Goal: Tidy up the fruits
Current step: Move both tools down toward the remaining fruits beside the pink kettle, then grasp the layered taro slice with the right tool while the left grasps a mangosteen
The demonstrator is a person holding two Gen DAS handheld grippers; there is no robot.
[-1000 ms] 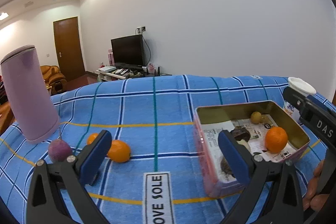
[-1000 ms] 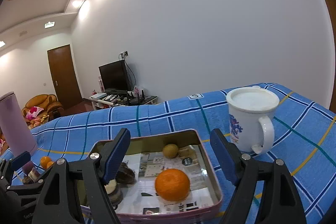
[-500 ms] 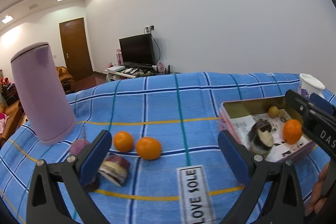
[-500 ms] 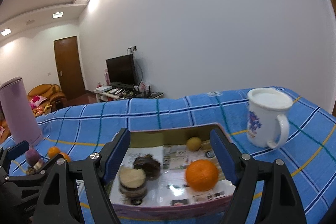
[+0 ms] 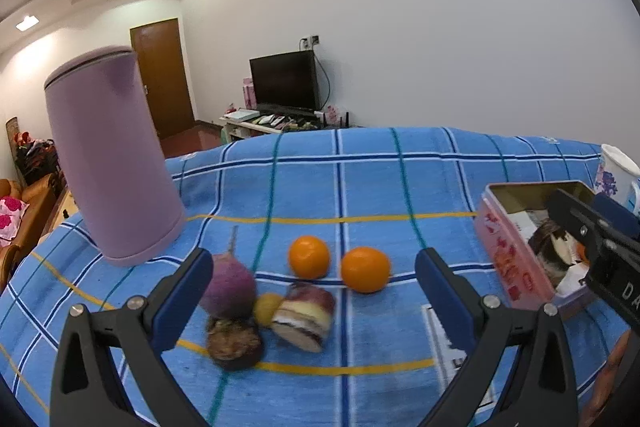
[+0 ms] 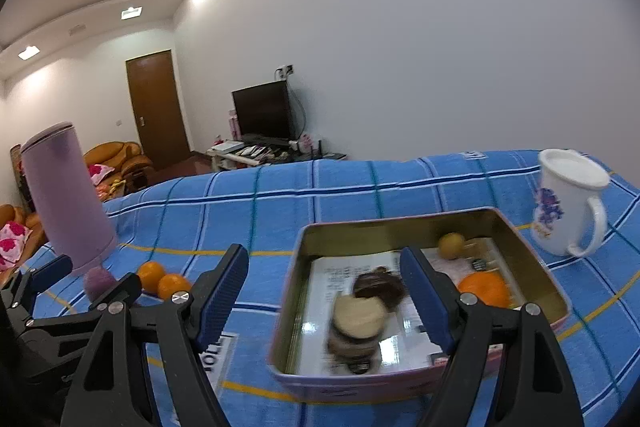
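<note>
Hovering over the blue plaid cloth [image 5: 360, 187], the left gripper [image 5: 312, 291] holds its blue-padded jaws spread wide with nothing between them. Below it, near the cloth's left edge, lie two smooth round oranges [image 5: 309, 256] side by side, a purple round fruit [image 5: 230, 285] with a thin stem, a small yellow fruit [image 5: 267, 309], a layered cut piece [image 5: 306, 315] and a dark rough-skinned fruit [image 5: 234, 343], all blurred. A matte lilac cylinder [image 5: 110, 163] stands upright behind them. The right gripper [image 6: 324, 291] is likewise spread and empty above the rectangular metal tin [image 6: 532, 251], towards the cloth's right edge. Printed paper lines the tin, which holds an orange [image 6: 486, 289] partly hidden by a finger, a small yellowish fruit [image 6: 451, 245] and blurred dark cut pieces [image 6: 364, 311]. A glossy white mug [image 6: 566, 211] with a floral print stands just beside the tin.
</note>
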